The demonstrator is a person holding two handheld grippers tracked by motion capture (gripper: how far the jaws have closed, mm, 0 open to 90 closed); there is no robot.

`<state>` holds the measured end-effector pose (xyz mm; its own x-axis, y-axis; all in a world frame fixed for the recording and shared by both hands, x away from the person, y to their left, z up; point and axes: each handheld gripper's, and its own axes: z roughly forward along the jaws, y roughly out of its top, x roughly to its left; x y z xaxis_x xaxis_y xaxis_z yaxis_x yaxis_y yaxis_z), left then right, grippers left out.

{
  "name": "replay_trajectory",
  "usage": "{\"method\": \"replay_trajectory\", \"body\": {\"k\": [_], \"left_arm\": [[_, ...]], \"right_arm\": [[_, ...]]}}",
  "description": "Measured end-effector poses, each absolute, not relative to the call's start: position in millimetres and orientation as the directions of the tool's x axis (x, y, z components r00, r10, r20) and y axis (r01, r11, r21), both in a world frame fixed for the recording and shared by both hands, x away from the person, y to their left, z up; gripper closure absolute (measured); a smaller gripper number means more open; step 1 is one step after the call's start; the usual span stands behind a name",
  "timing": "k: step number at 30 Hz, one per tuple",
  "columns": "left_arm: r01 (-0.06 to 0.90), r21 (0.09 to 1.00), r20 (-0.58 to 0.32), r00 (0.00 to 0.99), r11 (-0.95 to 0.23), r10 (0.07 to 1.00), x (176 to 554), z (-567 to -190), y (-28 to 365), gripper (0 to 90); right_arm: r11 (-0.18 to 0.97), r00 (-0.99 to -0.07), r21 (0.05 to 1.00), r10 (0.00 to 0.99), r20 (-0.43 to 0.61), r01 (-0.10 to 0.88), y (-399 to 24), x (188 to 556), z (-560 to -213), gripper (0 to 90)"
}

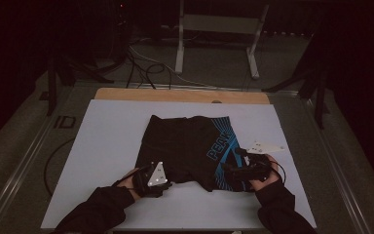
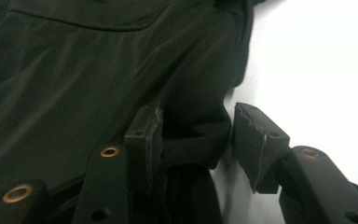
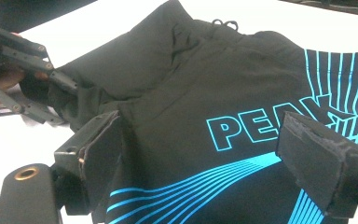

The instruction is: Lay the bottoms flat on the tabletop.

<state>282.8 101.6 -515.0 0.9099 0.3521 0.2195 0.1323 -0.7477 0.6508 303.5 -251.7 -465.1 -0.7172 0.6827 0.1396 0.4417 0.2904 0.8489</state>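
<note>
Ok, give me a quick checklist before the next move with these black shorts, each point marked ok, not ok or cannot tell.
1. Black shorts lie flat on the white table: ok, with some bunching at the near left corner.
2. Left claw has cloth between its jaws: ok, a fold sits there.
3. Left claw pads pressing that fold: not ok, the right-hand pad stands off the cloth.
4. Right claw at the near hem by the PEAK print: ok.
5. Right claw gripping: not ok, jaws stand wide over the cloth.
6. Both claws at the same hem edge: ok.
</note>
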Motion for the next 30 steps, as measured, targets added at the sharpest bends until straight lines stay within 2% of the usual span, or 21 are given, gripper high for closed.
{"method": "replay_trajectory", "body": {"k": [1, 3, 6, 10, 15, 17, 18, 19, 21, 23, 26, 28, 30], "left_arm": [[0.150, 0.653, 0.206, 0.908, -0.742, 0.365, 288, -515, 102, 57.1], [0.152, 0.658, 0.209, 0.905, -0.738, 0.372, 290, -514, 103, 73.1], [0.171, 0.681, 0.181, 0.903, -0.712, 0.390, 289, -507, 106, 81.6], [0.175, 0.719, 0.113, 0.926, -0.672, 0.361, 280, -486, 110, 83.1], [0.112, 0.734, 0.103, 0.956, -0.670, 0.274, 259, -459, 108, 82.9], [0.119, 0.744, 0.078, 0.962, -0.658, 0.262, 257, -455, 108, 82.9], [0.118, 0.778, 0.039, 0.971, -0.618, 0.235, 254, -447, 109, 82.9], [0.118, 0.789, 0.039, 0.970, -0.603, 0.242, 253, -443, 110, 82.8], [0.124, 0.819, 0.035, 0.964, -0.561, 0.263, 253, -438, 111, 80.6], [0.139, 0.829, 0.043, 0.950, -0.542, 0.309, 254, -436, 112, 72.6], [0.127, 0.824, 0.081, 0.938, -0.552, 0.337, 252, -439, 114, 54.8], [0.125, 0.831, 0.076, 0.940, -0.542, 0.333, 250, -443, 115, 50.1], [0.108, 0.825, 0.096, 0.940, -0.554, 0.326, 247, -448, 117, 49.8]], "right_arm": [[0.288, -0.717, 0.849, 0.683, 0.142, 0.443, -252, 304, -465, 14.5], [0.292, -0.716, 0.847, 0.684, 0.140, 0.445, -251, 303, -465, 14.5], [0.292, -0.717, 0.849, 0.683, 0.138, 0.441, -252, 303, -465, 14.5], [0.287, -0.714, 0.850, 0.686, 0.141, 0.443, -253, 303, -464, 14.6], [0.285, -0.714, 0.851, 0.686, 0.140, 0.441, -254, 303, -463, 14.6], [0.286, -0.714, 0.850, 0.686, 0.141, 0.443, -254, 303, -463, 14.6], [0.283, -0.713, 0.851, 0.686, 0.143, 0.443, -254, 303, -463, 14.5], [0.284, -0.713, 0.852, 0.687, 0.140, 0.440, -253, 303, -462, 14.5], [0.285, -0.713, 0.851, 0.687, 0.140, 0.442, -254, 303, -463, 14.6], [0.281, -0.711, 0.852, 0.688, 0.143, 0.443, -254, 303, -464, 14.6], [0.285, -0.713, 0.850, 0.687, 0.142, 0.443, -254, 303, -463, 14.6], [0.286, -0.713, 0.850, 0.687, 0.140, 0.442, -253, 303, -463, 14.6], [0.287, -0.713, 0.850, 0.687, 0.137, 0.441, -253, 302, -463, 14.6]]}}
